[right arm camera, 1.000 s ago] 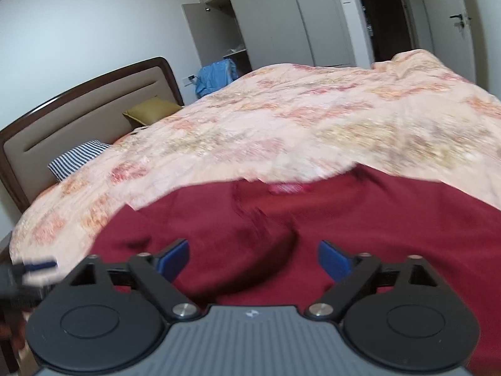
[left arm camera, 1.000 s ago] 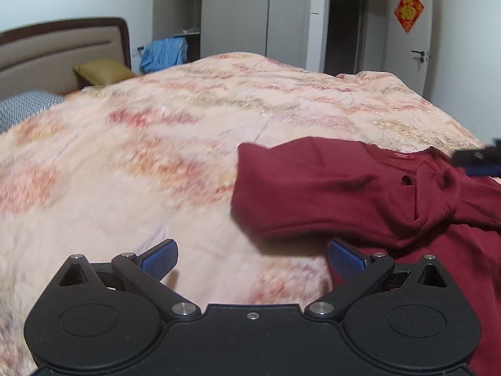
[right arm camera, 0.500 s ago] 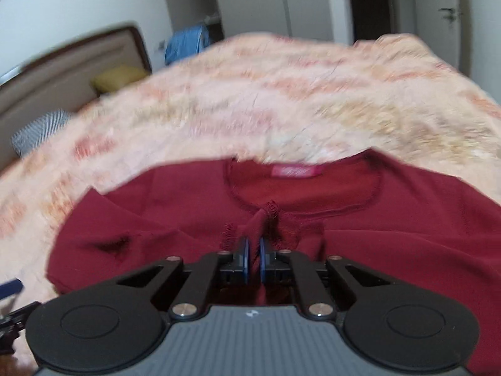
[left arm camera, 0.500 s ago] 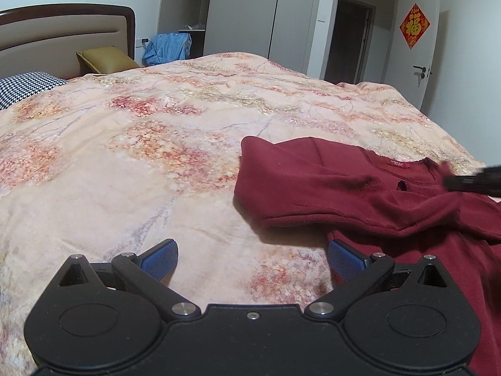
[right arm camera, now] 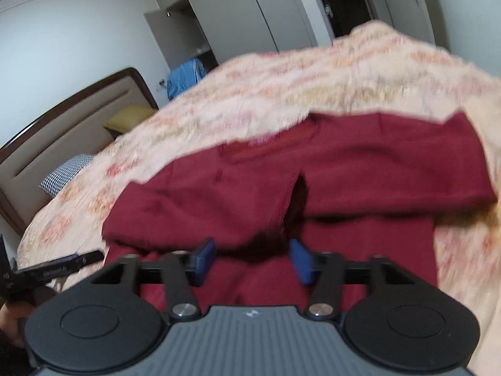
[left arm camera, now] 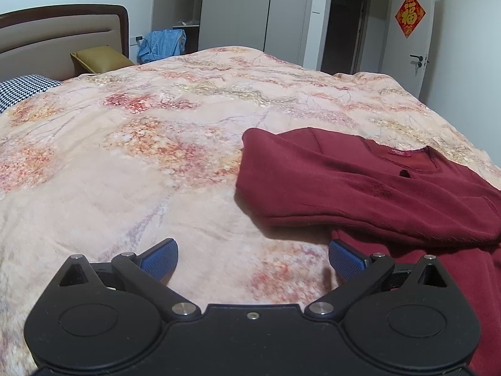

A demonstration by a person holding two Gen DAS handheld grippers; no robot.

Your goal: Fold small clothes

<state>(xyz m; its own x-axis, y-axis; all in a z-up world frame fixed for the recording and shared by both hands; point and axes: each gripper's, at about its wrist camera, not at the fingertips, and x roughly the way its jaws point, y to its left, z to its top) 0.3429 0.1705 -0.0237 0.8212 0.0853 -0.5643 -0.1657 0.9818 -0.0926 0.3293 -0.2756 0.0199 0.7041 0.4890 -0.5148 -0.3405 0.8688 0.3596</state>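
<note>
A dark red long-sleeved top (left arm camera: 360, 188) lies on the floral bedspread (left arm camera: 156, 144), both sleeves folded across its chest, collar label away from me. It also shows in the right wrist view (right arm camera: 313, 181), blurred. My left gripper (left arm camera: 252, 258) is open and empty, low over the bedspread just left of the top's lower body. My right gripper (right arm camera: 252, 258) is open and empty above the top's middle, where the two sleeve cuffs meet. The left gripper's side (right arm camera: 59, 271) shows at the lower left of the right wrist view.
A headboard (left arm camera: 47, 37), a mustard pillow (left arm camera: 97, 59) and a checked pillow (left arm camera: 22, 89) are at the far left. A blue garment (left arm camera: 162, 45) hangs by the wardrobe. A door (left arm camera: 410, 37) is at the far right. The bedspread stretches wide to the left of the top.
My right gripper closed on the sleeve cuff, laid it over the chest, then opened and pulled back. My left gripper stayed open and shifted slightly.
</note>
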